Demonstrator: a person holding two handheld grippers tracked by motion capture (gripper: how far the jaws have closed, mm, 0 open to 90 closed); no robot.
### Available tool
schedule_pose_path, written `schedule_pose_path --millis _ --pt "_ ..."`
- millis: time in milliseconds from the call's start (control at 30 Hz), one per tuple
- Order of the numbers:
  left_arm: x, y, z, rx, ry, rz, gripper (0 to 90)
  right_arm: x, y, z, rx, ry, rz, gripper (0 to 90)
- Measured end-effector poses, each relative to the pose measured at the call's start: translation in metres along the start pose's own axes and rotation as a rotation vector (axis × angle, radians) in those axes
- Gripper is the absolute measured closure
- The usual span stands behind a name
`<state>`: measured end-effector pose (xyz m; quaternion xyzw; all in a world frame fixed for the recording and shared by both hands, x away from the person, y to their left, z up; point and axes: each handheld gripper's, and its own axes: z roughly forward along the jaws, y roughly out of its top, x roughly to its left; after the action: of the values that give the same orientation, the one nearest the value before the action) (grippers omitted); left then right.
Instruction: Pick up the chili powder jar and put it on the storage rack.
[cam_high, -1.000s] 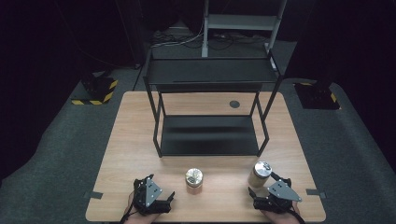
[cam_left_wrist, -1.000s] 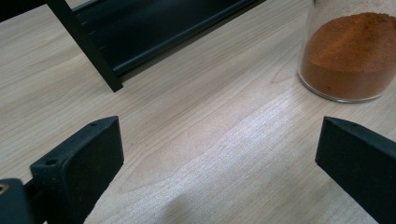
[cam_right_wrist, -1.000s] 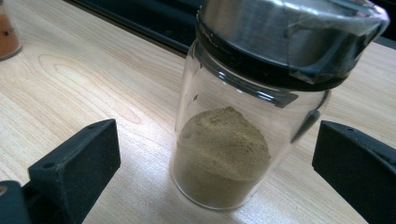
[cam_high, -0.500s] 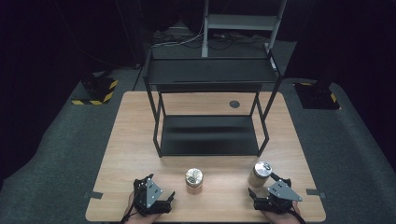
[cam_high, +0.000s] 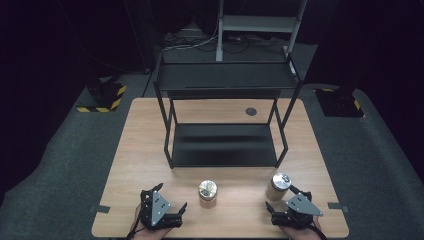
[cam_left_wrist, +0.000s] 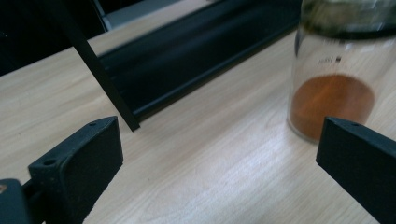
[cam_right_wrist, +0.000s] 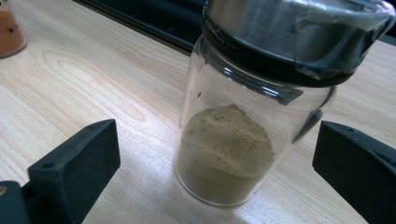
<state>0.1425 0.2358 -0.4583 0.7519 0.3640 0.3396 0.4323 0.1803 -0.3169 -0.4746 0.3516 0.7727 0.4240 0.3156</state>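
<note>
- since the tan spice jar (cam_right_wrist: 247, 121) stands upright between the wide-open jaws of the right gripper (cam_high: 292, 210), the step in hand looks like a grasp; ease forward until the glass sits deep between the jaws, then close low on the body, under the metal lid, so it cannot tip.
- that jar stands on the table (cam_high: 140, 150) near the front right corner, before the black shelf (cam_high: 225, 145).
- the left gripper (cam_high: 162, 212) rests near the front edge, jaws wide and empty, with the orange spice jar (cam_left_wrist: 334, 88) just beyond its right jaw.
</note>
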Motion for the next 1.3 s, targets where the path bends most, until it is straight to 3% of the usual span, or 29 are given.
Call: schedule_pose_path --millis 300,600,933,1300 --pt "0.001 0.005 -0.006 -0.035 -0.014 -0.02 0.8 0.0 0.0 0.0 -0.002 0.001 -0.002 0.1" --pt "-0.001 0.012 -0.004 -0.072 -0.057 -0.043 0.8 -0.001 0.0 0.0 -0.003 0.004 -0.002 0.0" --pt "-0.004 0.021 0.002 -0.118 -0.122 -0.016 0.6 -0.002 -0.001 0.0 -0.004 0.007 0.01 0.0" --pt "-0.007 0.032 0.014 -0.135 -0.161 -0.016 0.5 -0.003 -0.002 -0.001 -0.011 0.015 0.008 0.0"
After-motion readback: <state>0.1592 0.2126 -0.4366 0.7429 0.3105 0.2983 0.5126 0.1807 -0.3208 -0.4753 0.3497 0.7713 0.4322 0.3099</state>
